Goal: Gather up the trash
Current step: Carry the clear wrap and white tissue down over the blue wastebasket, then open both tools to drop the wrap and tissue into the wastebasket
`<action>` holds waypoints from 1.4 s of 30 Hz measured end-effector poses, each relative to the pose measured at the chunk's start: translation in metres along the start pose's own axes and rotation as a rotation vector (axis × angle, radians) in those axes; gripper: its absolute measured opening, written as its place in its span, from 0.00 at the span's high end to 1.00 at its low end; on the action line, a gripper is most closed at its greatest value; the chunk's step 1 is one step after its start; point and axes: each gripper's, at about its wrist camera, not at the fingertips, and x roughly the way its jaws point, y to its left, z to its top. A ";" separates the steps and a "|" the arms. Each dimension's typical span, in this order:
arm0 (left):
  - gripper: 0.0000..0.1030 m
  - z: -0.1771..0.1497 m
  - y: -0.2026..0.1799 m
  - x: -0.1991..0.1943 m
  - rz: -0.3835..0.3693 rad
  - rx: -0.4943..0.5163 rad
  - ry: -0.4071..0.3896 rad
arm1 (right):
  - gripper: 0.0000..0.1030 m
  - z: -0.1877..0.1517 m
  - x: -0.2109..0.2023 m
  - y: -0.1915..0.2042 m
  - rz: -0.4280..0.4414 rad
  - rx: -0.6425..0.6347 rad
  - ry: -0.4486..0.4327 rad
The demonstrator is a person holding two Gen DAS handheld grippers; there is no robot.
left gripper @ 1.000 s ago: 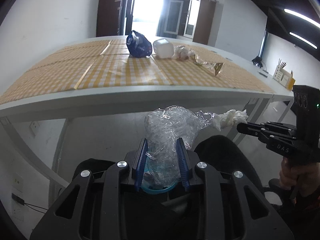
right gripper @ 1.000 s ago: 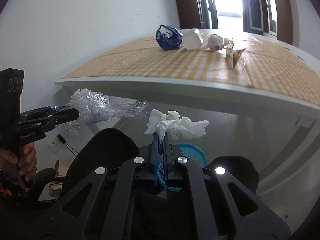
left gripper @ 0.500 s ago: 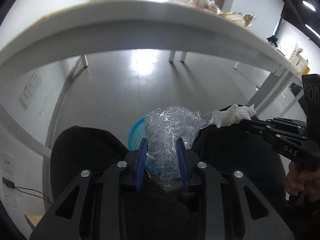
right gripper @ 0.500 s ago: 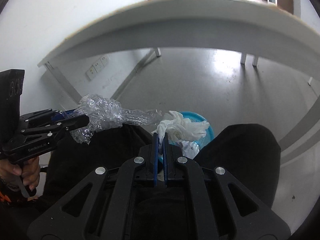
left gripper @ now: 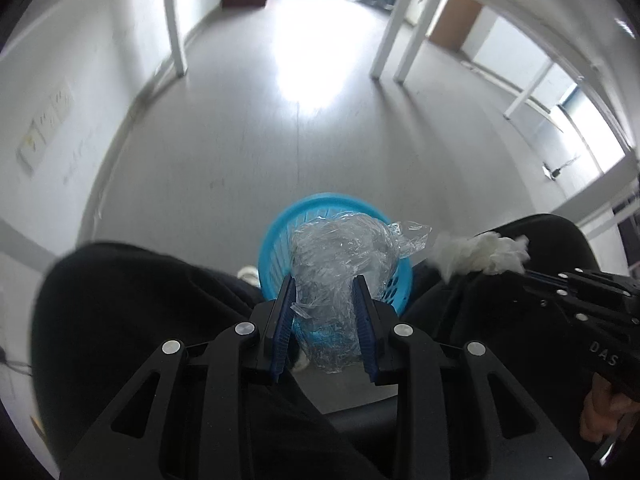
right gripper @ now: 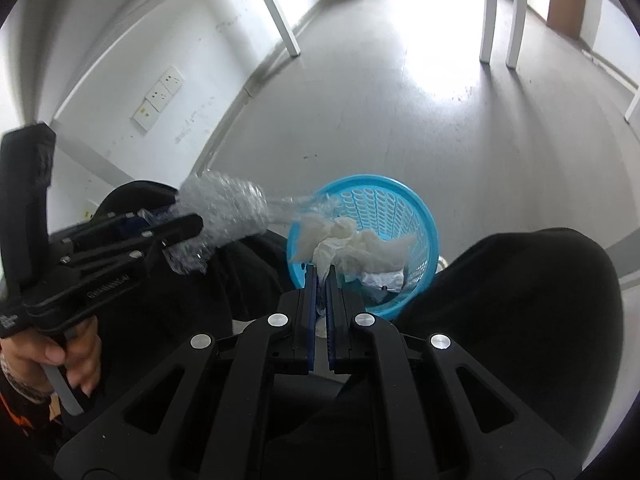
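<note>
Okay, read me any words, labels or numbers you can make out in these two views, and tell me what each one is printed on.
"DAS": white letters on the body of the right gripper, cut off at the edge of the left wrist view.
White print on the body of the left gripper in the right wrist view: too blurred to read.
Wall sockets: no legible marking.
Blue basket, clear plastic wrap, white tissue: no text.
</note>
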 end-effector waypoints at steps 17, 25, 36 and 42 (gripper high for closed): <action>0.73 0.023 0.013 0.066 0.016 -0.128 0.129 | 0.96 0.030 0.093 -0.007 -0.092 0.028 0.192; 0.73 0.031 0.009 0.104 0.039 -0.137 0.215 | 0.96 0.037 0.137 -0.024 -0.081 0.096 0.288; 0.73 0.044 0.019 0.165 0.051 -0.218 0.367 | 0.94 0.044 0.188 -0.041 -0.083 0.129 0.405; 0.73 0.048 0.030 0.190 0.037 -0.274 0.414 | 0.94 0.046 0.220 -0.062 -0.064 0.215 0.470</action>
